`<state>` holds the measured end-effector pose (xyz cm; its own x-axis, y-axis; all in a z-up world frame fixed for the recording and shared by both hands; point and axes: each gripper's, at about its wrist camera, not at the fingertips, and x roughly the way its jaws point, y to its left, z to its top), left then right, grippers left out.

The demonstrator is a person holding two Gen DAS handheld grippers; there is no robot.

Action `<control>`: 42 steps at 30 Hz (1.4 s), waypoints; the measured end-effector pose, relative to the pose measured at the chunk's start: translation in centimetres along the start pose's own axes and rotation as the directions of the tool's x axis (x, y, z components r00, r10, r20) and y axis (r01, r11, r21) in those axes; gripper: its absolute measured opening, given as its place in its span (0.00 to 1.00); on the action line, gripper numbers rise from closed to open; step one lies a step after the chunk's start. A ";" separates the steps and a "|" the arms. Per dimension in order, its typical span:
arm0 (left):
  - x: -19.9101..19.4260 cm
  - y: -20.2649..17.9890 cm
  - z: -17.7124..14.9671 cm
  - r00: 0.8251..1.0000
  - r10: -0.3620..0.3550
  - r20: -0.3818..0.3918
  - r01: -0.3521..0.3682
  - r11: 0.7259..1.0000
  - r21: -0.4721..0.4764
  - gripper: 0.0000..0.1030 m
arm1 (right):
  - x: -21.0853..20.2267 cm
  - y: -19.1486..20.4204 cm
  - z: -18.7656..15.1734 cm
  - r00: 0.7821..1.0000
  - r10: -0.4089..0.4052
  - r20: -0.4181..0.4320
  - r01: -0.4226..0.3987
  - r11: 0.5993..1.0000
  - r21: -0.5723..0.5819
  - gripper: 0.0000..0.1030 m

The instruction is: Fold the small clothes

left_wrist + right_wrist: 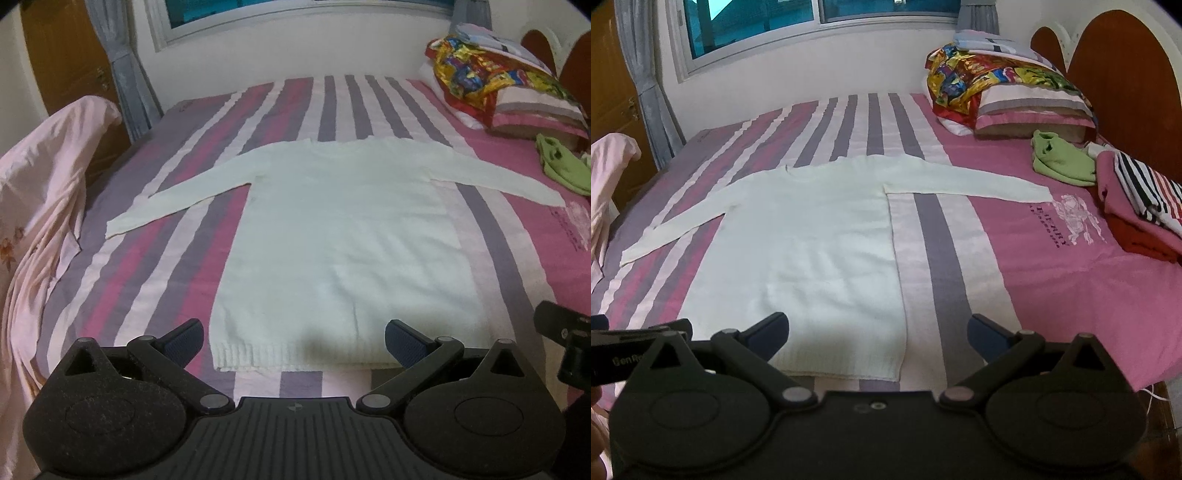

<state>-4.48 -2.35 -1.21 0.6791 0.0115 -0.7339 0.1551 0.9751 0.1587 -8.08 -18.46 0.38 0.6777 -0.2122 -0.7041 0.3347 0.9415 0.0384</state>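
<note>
A white long-sleeved sweater lies flat on the striped bed, sleeves spread out to both sides and hem toward me. In the right wrist view the same sweater fills the centre left. My left gripper hovers just before the hem, open, with nothing between its blue pads. My right gripper is open too, over the hem's right corner, holding nothing. The right gripper's body shows at the right edge of the left wrist view, and the left gripper's body at the left edge of the right wrist view.
The bed cover is pink with purple and white stripes. A green garment and folded striped and red clothes lie at the right. Pillows under a colourful cloth sit by the wooden headboard. A pink sheet drapes at the left.
</note>
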 end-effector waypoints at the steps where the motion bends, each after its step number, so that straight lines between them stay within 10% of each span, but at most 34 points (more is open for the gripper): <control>1: -0.1 -0.1 -0.1 1.000 0.002 0.001 -0.002 1.000 0.006 1.00 | 0.0 0.0 0.0 1.000 -0.005 -0.001 0.005 1.000 -0.001 1.00; 42: 0.1 -0.1 -0.1 0.999 -0.038 0.006 0.038 0.999 0.008 1.00 | -0.2 -0.1 -0.4 1.000 -0.024 0.014 0.024 1.000 0.016 1.00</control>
<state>-4.48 -2.47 -1.42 0.6772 -0.0272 -0.7353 0.1869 0.9729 0.1362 -8.49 -18.46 0.21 0.6786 -0.2382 -0.6949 0.3613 0.9319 0.0334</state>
